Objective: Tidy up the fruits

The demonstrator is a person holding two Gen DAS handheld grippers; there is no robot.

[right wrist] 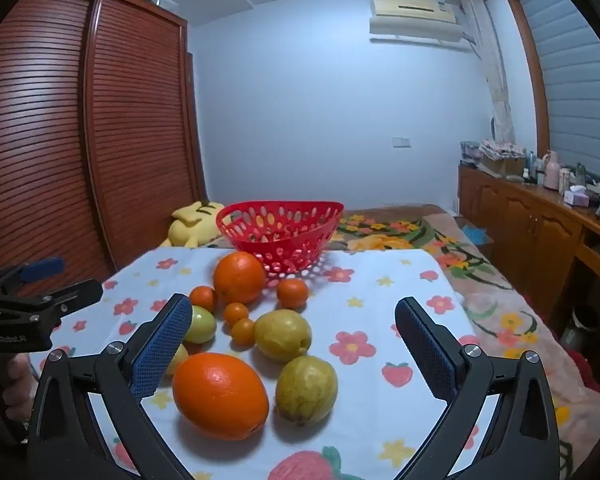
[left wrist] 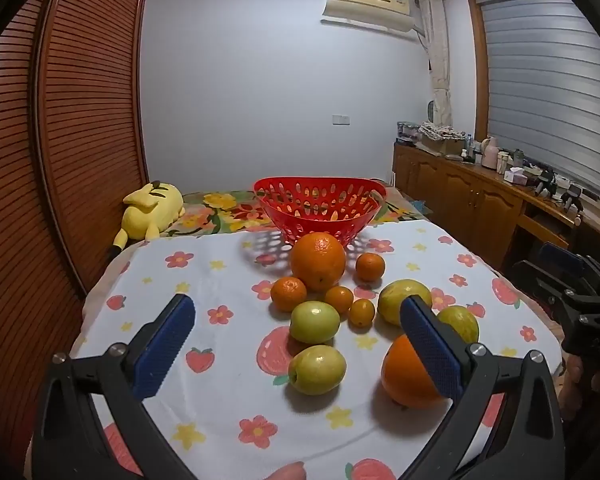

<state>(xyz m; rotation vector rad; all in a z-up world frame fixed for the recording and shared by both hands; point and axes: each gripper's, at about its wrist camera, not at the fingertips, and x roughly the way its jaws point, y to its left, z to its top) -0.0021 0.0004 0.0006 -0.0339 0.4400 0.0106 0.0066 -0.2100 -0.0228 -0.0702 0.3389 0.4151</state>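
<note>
Fruits: all lie loose on the flower-print cloth [left wrist: 220, 276] over the table, clustered centre to right in the left wrist view. Count, as far as visible: two large oranges, the far large orange [left wrist: 318, 261] just in front of the red basket [left wrist: 320, 208] and the near large orange [right wrist: 220, 395]; four small orange citrus, including a small one [left wrist: 370, 267] right of the far orange; two round green fruits [left wrist: 314, 321] on the near-left side of the cluster; two yellow-green oval fruits [right wrist: 283, 334] on the near right.

Progress: judged as not started. The basket stands at the far edge of the table and appears empty through its holes. Every fruit is left to move, assuming the basket is the destination.

Orientation: the near large orange is slightly oval, long axis running left to right in the right wrist view, its stem dimple low on the right end. The nearer yellow-green fruit [right wrist: 306, 390] lies tilted, long axis from near-left to far-right, with a blunt tip at the near end. The round fruits have no clear axis.

Left gripper [left wrist: 298, 344]: jaws wide apart, empty, hovering above the near fruits. Right gripper [right wrist: 294, 348]: jaws wide apart, empty, the near orange and yellow-green fruits in the space ahead, no contact.
</note>
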